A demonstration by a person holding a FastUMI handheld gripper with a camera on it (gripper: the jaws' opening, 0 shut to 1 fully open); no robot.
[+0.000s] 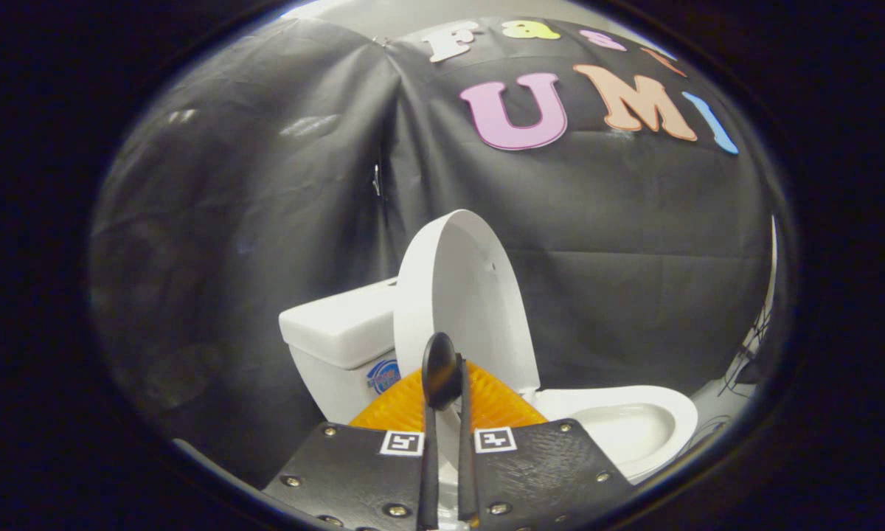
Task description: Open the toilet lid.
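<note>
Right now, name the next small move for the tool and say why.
Probably draw the tool straight back. Its fingers are nearly together with nothing between them, and the toilet lid already stands upright against the tank, leaving the bowl uncovered.

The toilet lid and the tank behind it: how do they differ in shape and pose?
The toilet lid is a thin rounded oval standing raised, nearly upright; the tank is a squat box sitting level. The lid is plain, while the tank carries a round sticker on its front. The lid stands just beyond the tool, whose fingers are nearly together and hold nothing; the tank sits further back. Both are glossy white.
</note>
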